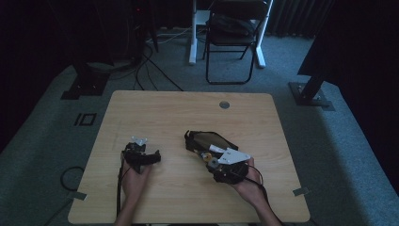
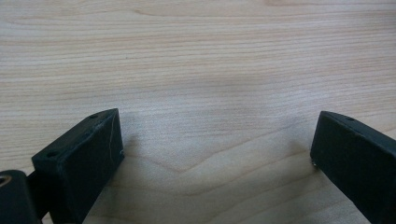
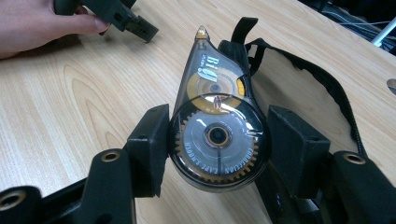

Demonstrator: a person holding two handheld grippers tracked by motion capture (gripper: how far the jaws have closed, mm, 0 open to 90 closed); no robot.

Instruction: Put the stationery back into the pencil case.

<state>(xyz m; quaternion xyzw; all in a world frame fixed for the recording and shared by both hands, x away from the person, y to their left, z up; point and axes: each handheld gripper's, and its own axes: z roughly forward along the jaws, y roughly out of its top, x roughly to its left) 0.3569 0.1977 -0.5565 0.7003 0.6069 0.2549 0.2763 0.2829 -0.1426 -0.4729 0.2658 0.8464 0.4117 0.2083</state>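
Note:
A see-through correction tape dispenser (image 3: pixel 217 135) with yellow gears sits between the jaws of my right gripper (image 3: pixel 219 128), its tip pointing away. Both jaws press on its round body, just above the wooden table (image 1: pixel 188 113). Beneath and beside it lies a black-edged pouch with a strap (image 3: pixel 327 88), seen as a dark shape (image 1: pixel 207 138) in the high view ahead of the right gripper (image 1: pixel 207 153). My left gripper (image 1: pixel 141 153) rests to the left in a hand, jaws wide apart over bare wood (image 2: pixel 217 144).
A round grommet (image 1: pixel 224 104) sits near the table's far edge. Beyond the table stand a black folding chair (image 1: pixel 230 37), white desk legs and floor cables. The person's left hand (image 3: pixel 42 23) holds the other gripper close by.

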